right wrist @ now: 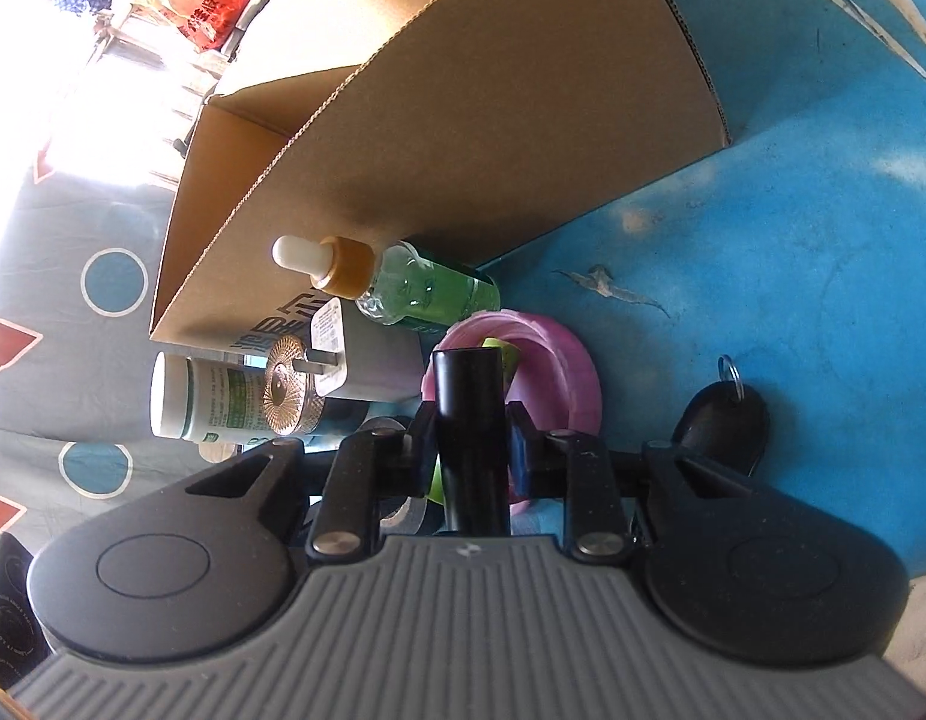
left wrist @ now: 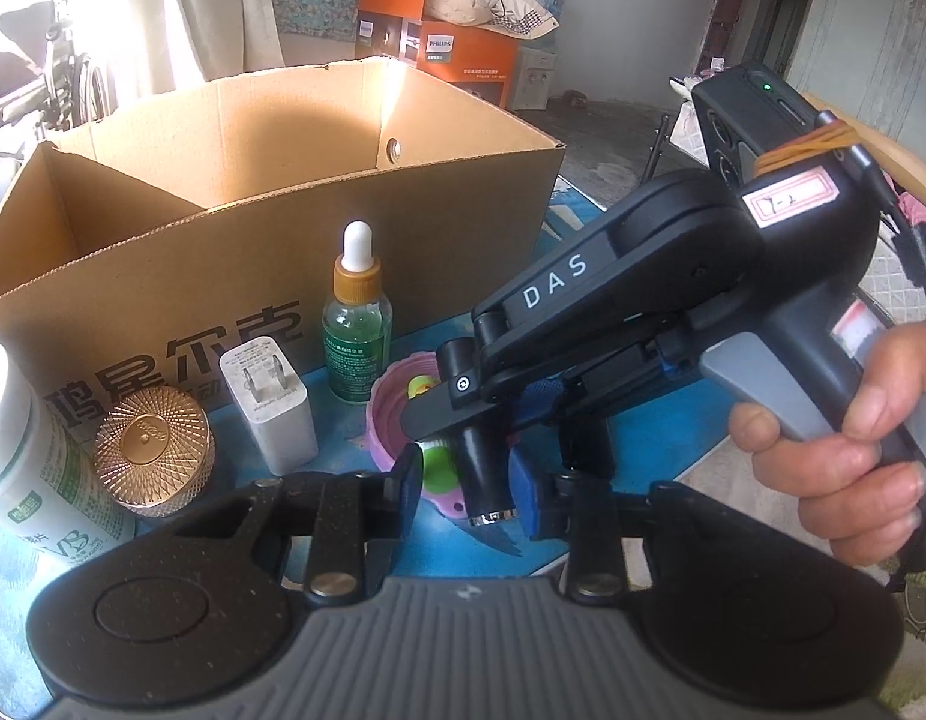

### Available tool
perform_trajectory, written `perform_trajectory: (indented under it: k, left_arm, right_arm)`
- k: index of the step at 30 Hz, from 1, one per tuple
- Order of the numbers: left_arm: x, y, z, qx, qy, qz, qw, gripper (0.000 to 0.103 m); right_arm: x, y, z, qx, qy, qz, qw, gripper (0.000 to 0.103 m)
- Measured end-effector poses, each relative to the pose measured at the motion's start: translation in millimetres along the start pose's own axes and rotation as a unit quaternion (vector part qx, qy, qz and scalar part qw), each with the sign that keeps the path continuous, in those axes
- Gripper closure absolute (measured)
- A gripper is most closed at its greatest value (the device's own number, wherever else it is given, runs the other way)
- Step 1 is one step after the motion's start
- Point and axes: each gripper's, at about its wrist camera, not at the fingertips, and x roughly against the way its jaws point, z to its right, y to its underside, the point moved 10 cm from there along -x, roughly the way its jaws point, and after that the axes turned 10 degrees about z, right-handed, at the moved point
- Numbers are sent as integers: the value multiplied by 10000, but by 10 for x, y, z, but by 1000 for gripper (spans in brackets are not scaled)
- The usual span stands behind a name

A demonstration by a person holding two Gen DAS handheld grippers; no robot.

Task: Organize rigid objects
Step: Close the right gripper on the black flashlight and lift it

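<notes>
A black cylinder (right wrist: 469, 420) is pinched between the right gripper (right wrist: 470, 444) fingers, above the pink bowl (right wrist: 568, 372) beside the cardboard box (left wrist: 270, 180); the left gripper (left wrist: 469, 480) is spread around it, untouching.

The table has a bright blue cover (left wrist: 589, 414) with some worn, pale spots. Behind it, strong sun comes in at the left past a long white curtain (left wrist: 222, 6). A bike (left wrist: 54, 66) stands there in the light. At the back is an orange box (left wrist: 463, 60) with a white cloth bundle (left wrist: 493, 0) on top. The floor (left wrist: 607, 132) is grey. A grey cloth (right wrist: 60, 228) with blue circles and red triangles lies to one side.
</notes>
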Motion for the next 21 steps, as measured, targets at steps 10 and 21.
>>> perform_trajectory:
  k: [10, 21]
  left_arm:
    - [30, -81, 72, -220, -120, 97, 9996, 63]
    - [-12, -205, 205, -618, -360, 230, 9972, 73]
  right_arm:
    - [109, -90, 79, -422, -236, 371, 9981, 82]
    - [310, -192, -26, -206, -442, 752, 9960, 82]
